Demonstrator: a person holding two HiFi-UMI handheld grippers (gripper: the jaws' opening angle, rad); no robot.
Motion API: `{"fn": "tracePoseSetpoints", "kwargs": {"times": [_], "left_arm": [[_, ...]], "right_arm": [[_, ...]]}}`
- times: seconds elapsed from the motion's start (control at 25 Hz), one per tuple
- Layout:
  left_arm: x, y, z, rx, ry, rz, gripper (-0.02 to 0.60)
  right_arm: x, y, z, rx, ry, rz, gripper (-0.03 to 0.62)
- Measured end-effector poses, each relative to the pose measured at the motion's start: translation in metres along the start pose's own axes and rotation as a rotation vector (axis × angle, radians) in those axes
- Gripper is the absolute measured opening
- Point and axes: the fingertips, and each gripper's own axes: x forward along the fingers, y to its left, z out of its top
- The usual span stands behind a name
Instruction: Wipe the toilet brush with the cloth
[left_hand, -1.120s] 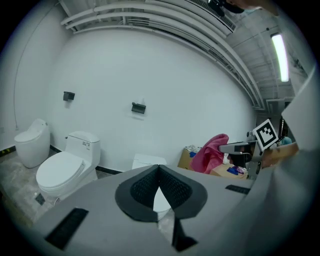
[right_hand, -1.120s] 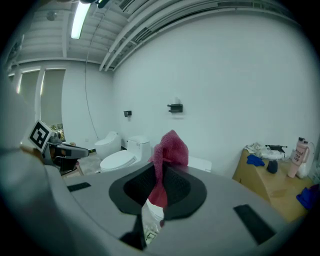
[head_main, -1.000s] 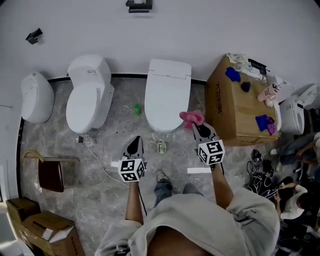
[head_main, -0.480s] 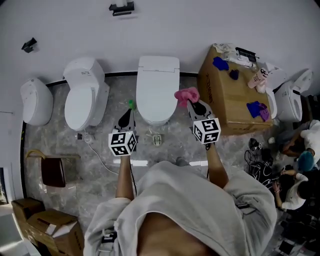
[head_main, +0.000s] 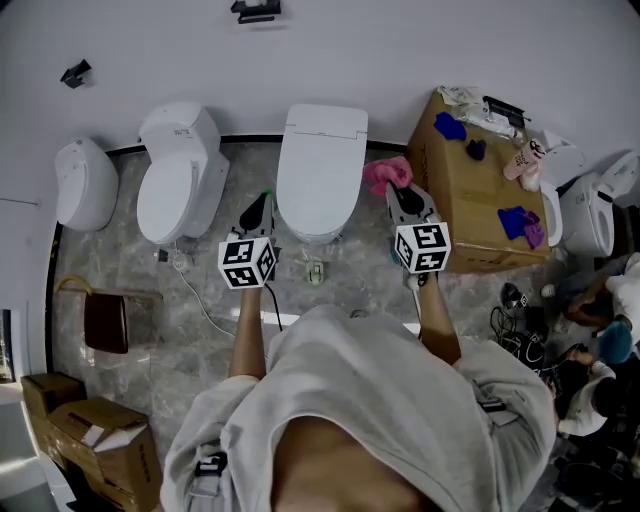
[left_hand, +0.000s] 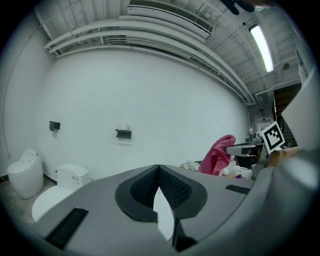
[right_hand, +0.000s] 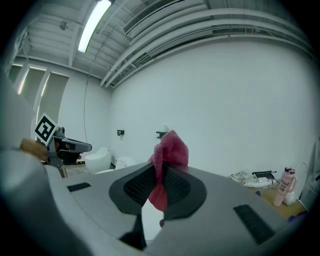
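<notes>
Two hand-held grippers reach out over a grey marble floor, in front of a row of white toilets. The left hand-held gripper (head_main: 257, 208) has its jaws pressed together with nothing between them. The right hand-held gripper (head_main: 400, 194) is clamped on a pink cloth (head_main: 386, 173), which bunches up beyond its tips, level with the side of the middle toilet (head_main: 320, 165).

Over the last second the left one has travelled forward. It was well short of the toilet brush (head_main: 267, 196), and its tips are now just beside it. The brush shows only as a small green speck between the middle toilet and the one to its left, so naming it is a guess. The cloth has stayed gripped throughout.

Wiping has not begun. The brush probably has to be picked up first, and the closed left jaws would need to open for that.
</notes>
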Motion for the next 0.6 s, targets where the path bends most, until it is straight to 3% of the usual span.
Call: {"fn": "tracePoseSetpoints", "kwargs": {"times": [0.6], "left_arm": [[0.003, -0.008, 0.001, 0.013, 0.001, -0.01, 0.019]], "right_arm": [[-0.016, -0.01, -0.014, 0.01, 0.027, -0.023, 0.057]]}}
